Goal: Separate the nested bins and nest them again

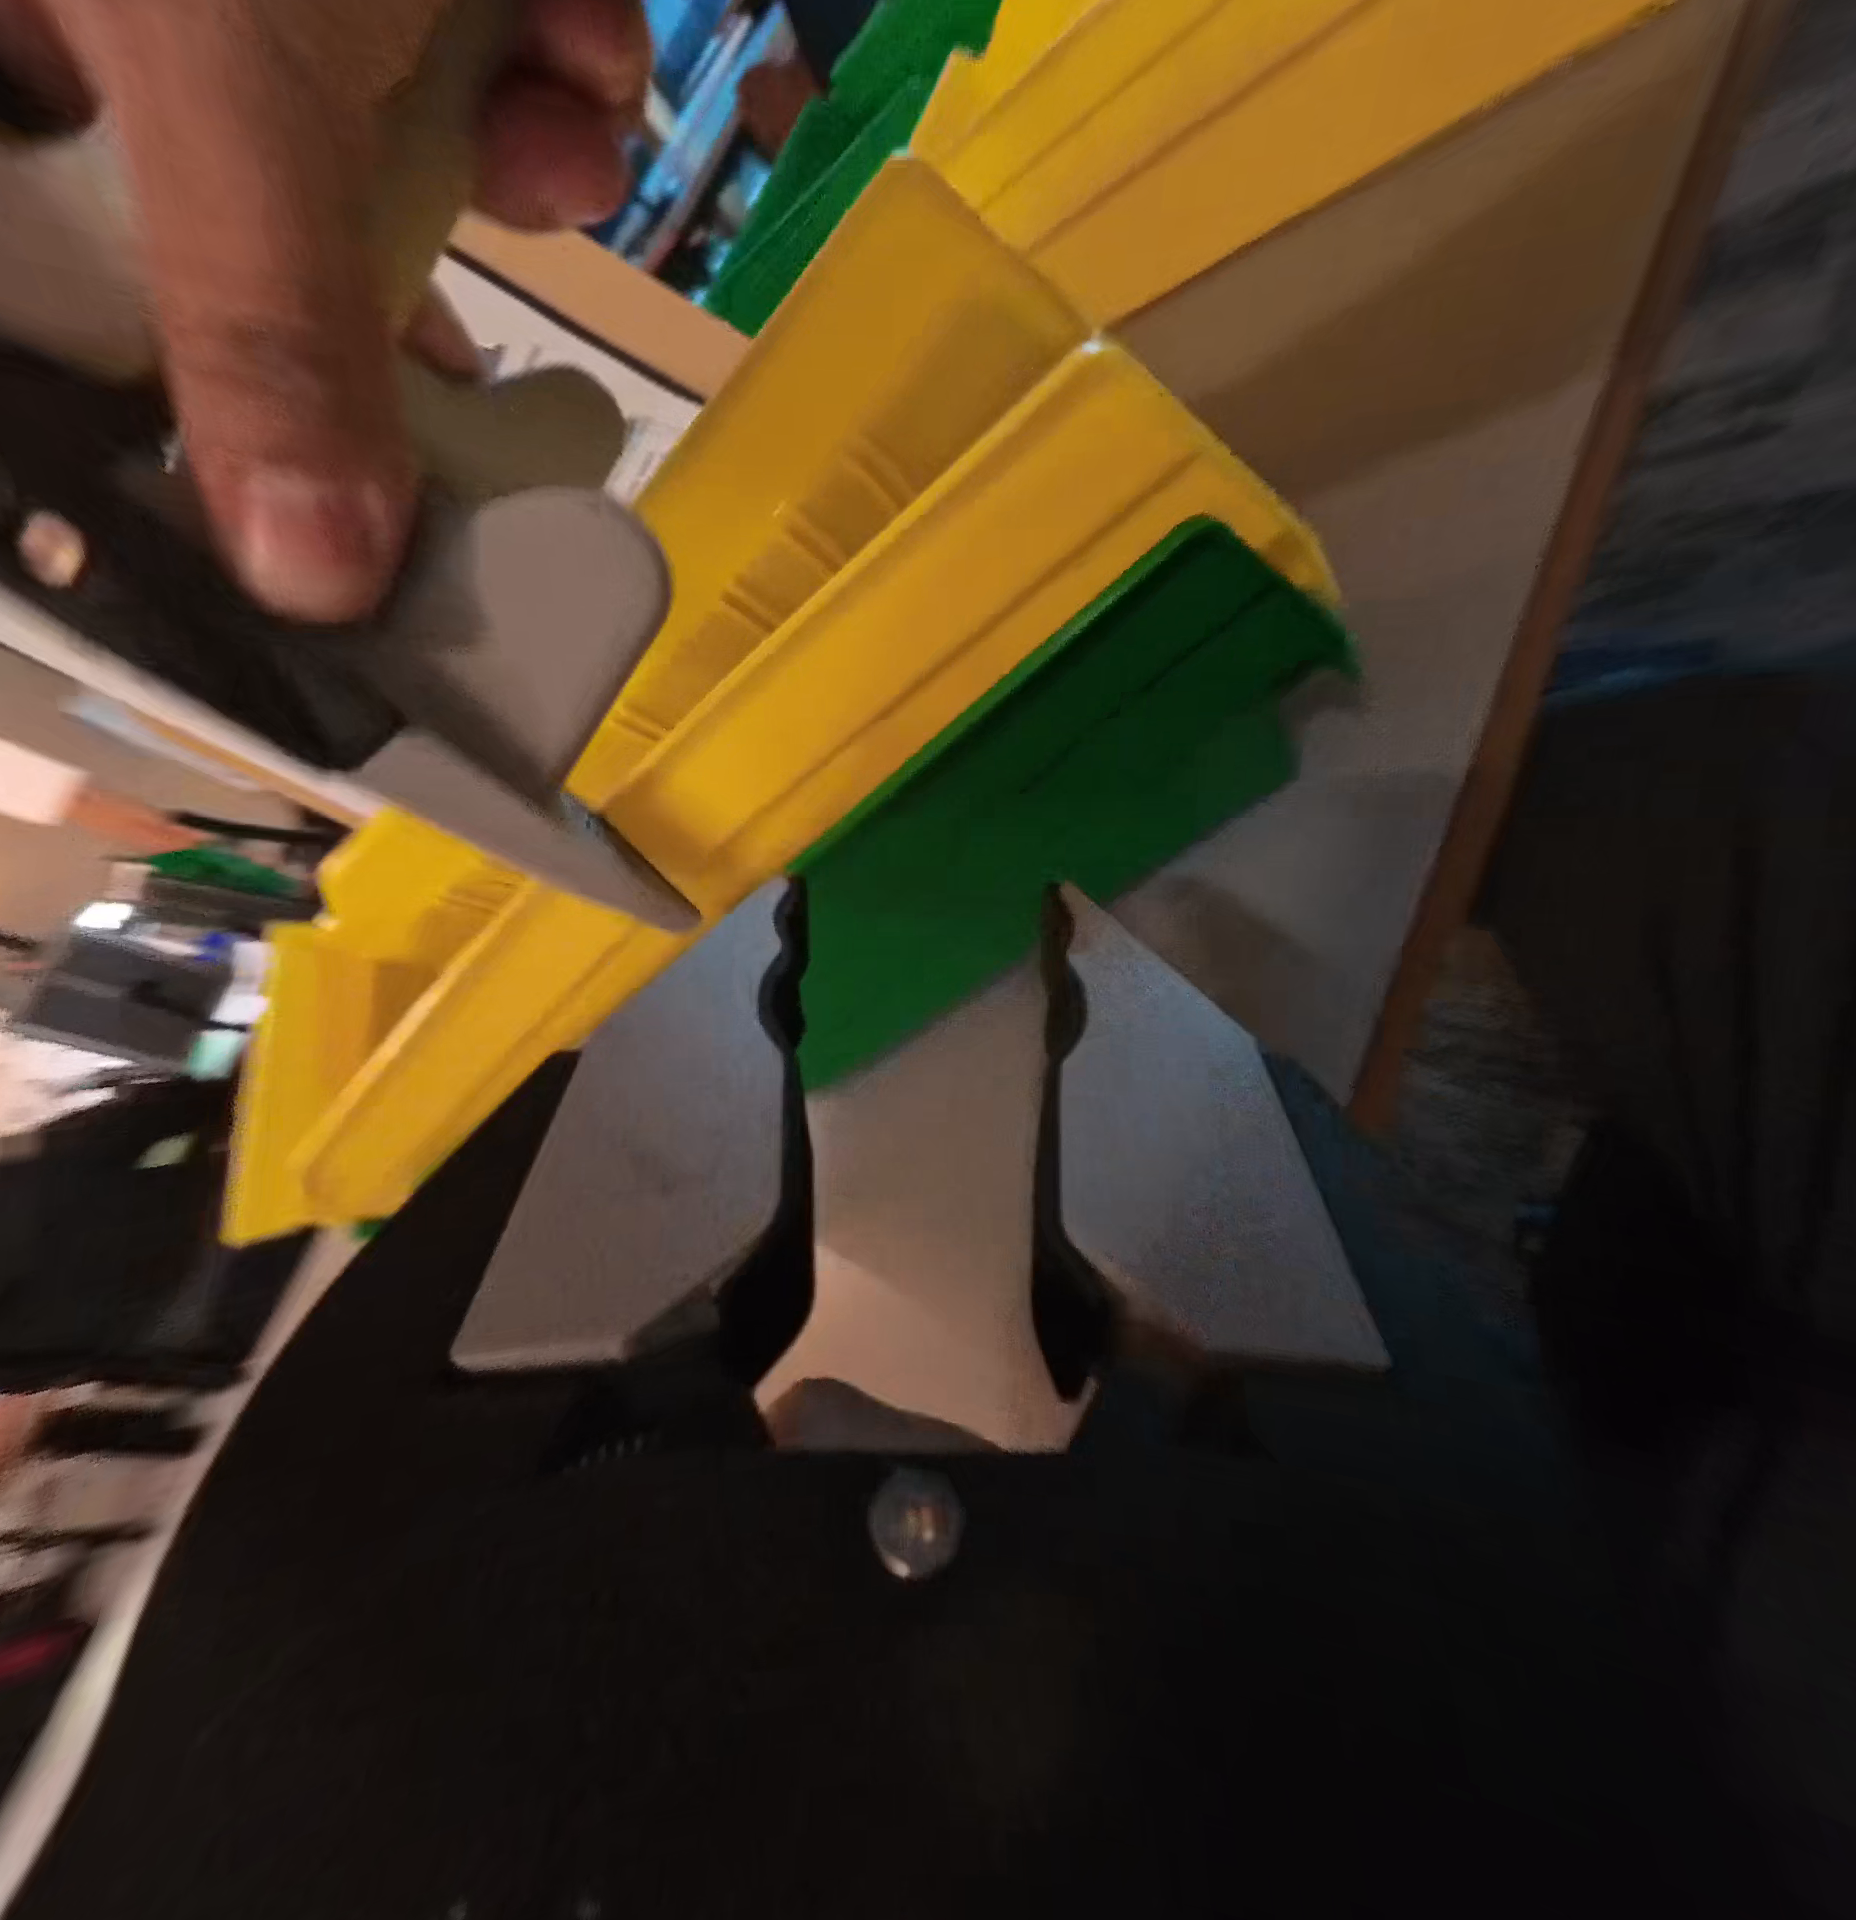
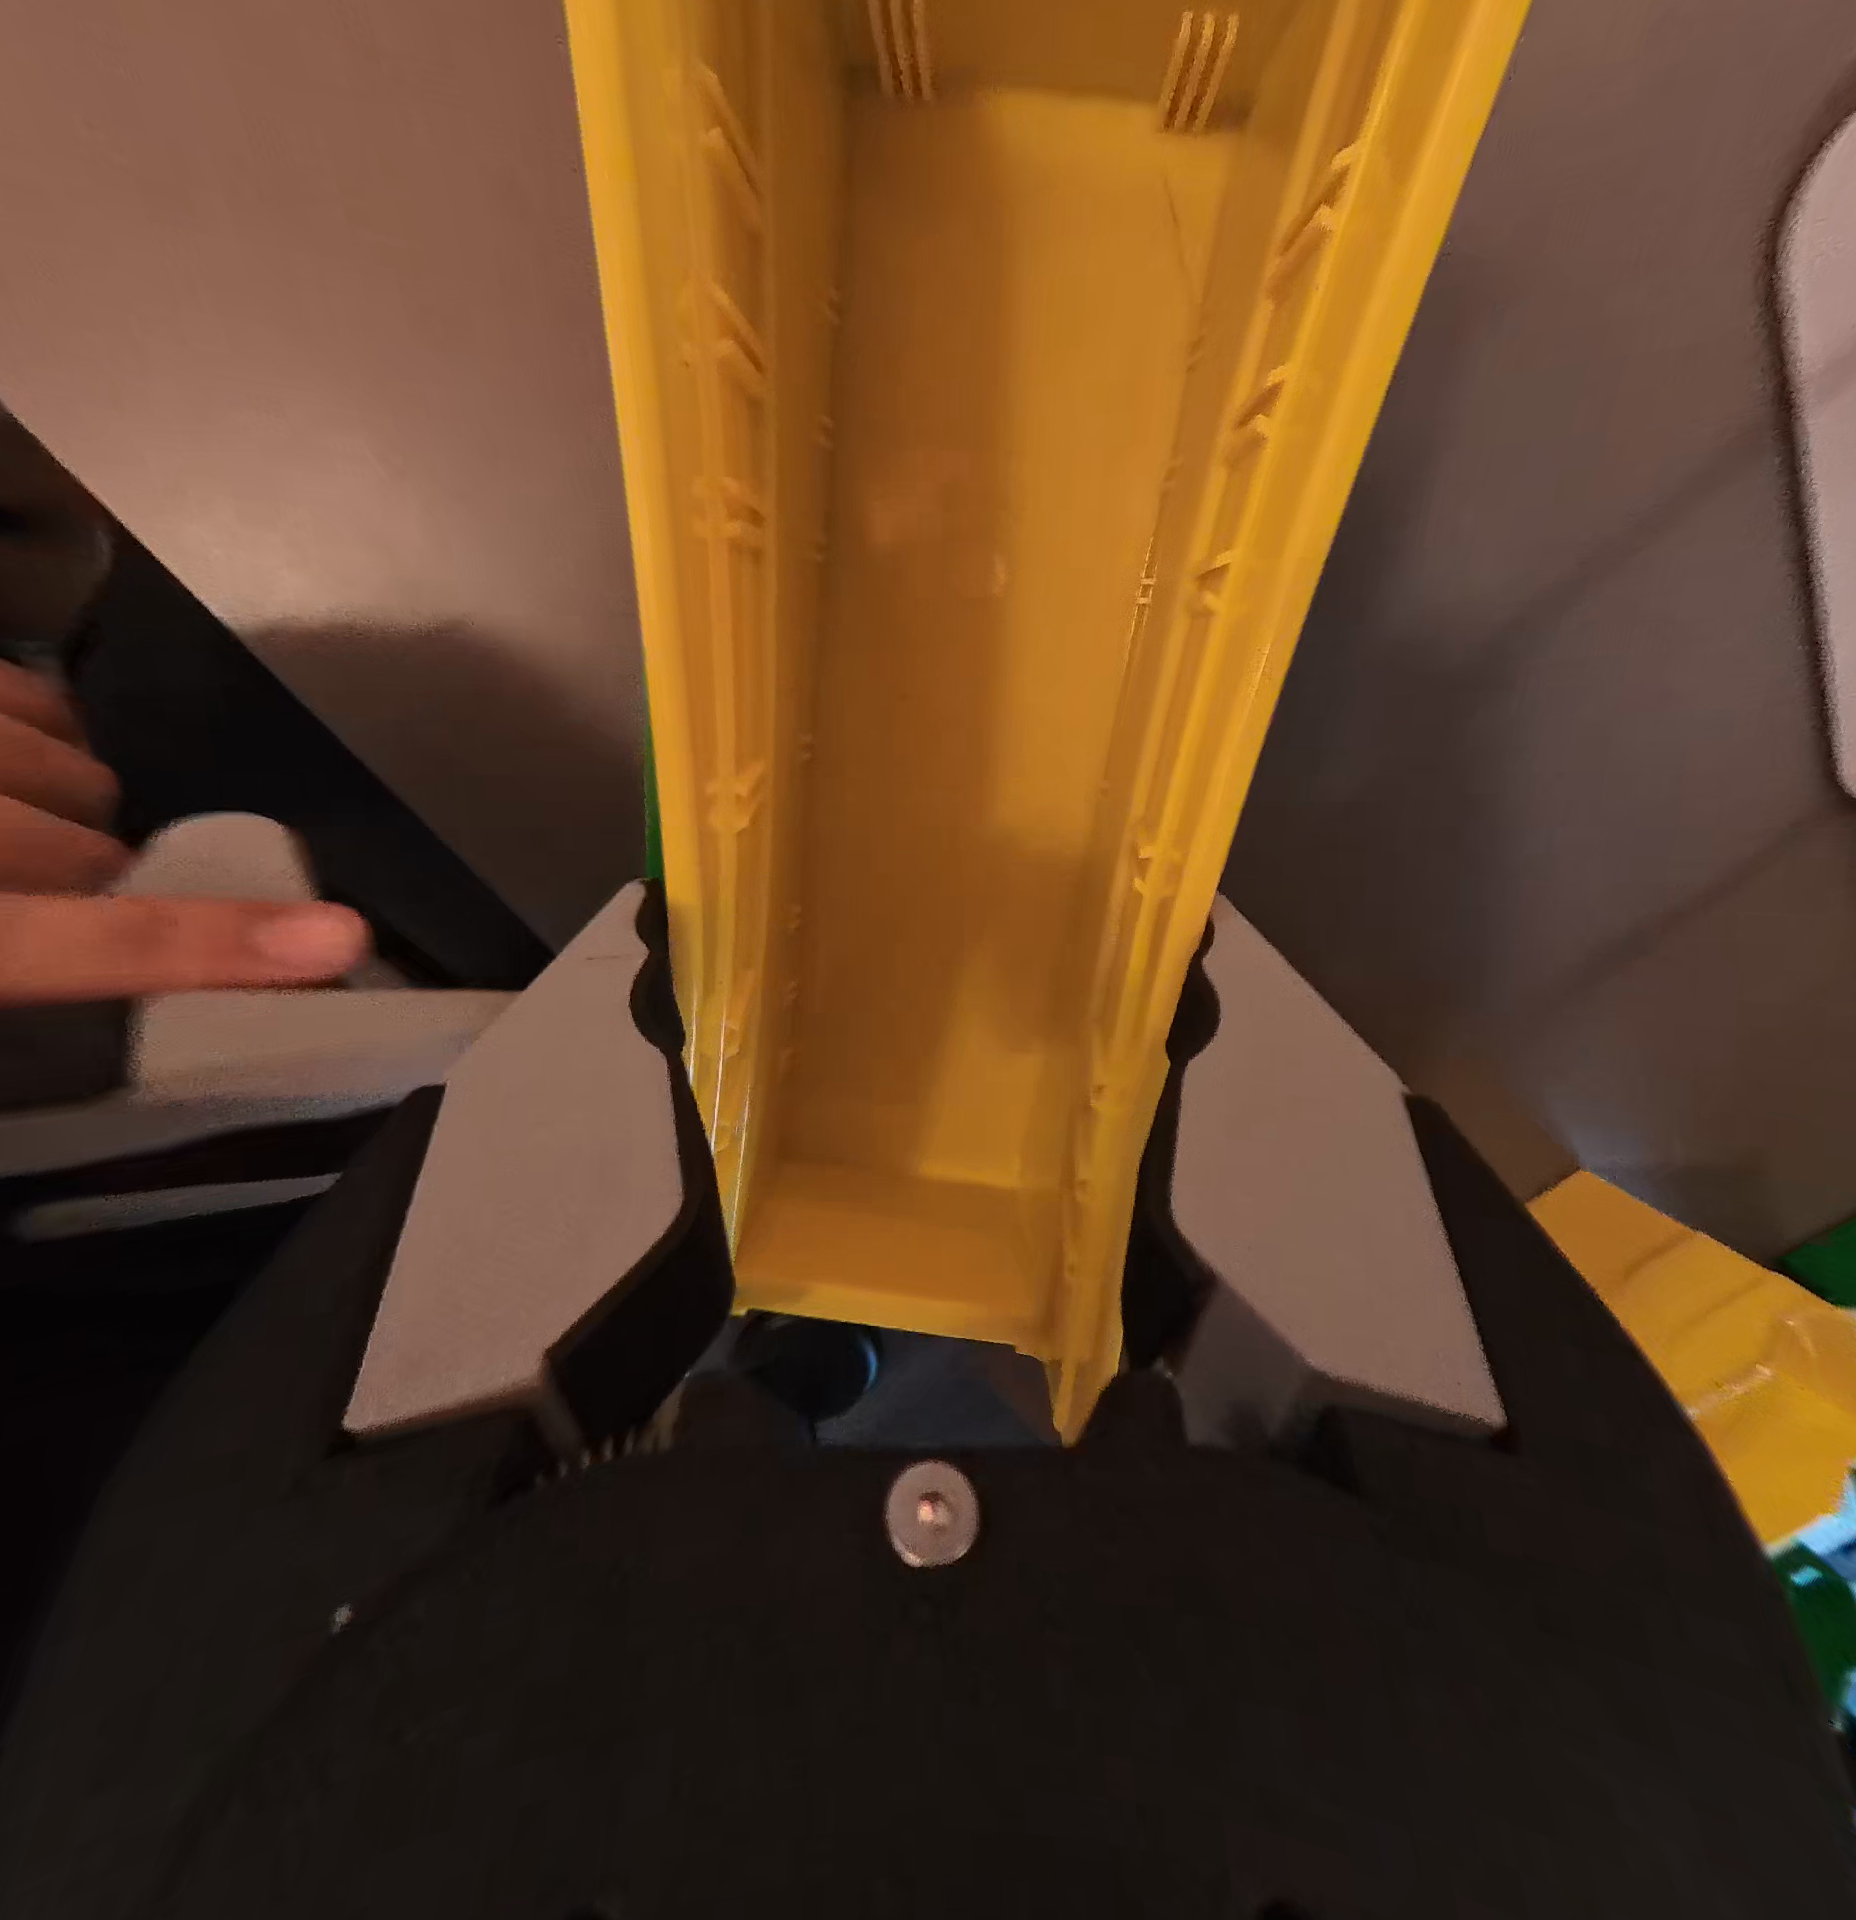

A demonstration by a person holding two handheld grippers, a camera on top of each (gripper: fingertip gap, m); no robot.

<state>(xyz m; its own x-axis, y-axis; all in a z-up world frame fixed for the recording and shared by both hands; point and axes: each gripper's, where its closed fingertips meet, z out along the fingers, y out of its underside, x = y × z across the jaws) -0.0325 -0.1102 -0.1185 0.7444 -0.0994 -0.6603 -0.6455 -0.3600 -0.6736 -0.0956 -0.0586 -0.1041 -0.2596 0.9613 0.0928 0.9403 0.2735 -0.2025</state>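
My left gripper [image 1: 924,914] is shut on the end of a green bin [image 1: 1059,748]. A yellow bin [image 1: 903,582] lies on top of it, and the green one shows from under its rim. My right gripper [image 2: 929,914] is shut on the side walls of this yellow bin [image 2: 1007,623], looking along its empty inside. A thin green strip [image 2: 649,810] shows at its left edge. The right gripper [image 1: 623,790], held by a hand [image 1: 280,364], also shows in the left wrist view, where it clamps the yellow bin's end. The picture is blurred.
More yellow bins [image 1: 1267,135] and green bins [image 1: 841,177] lie farther back on the beige table [image 1: 1423,436]. A yellow piece [image 1: 384,1039] shows at lower left. Yellow and green bins [image 2: 1682,1320] lie at the right. A hand [image 2: 124,935] is at the left.
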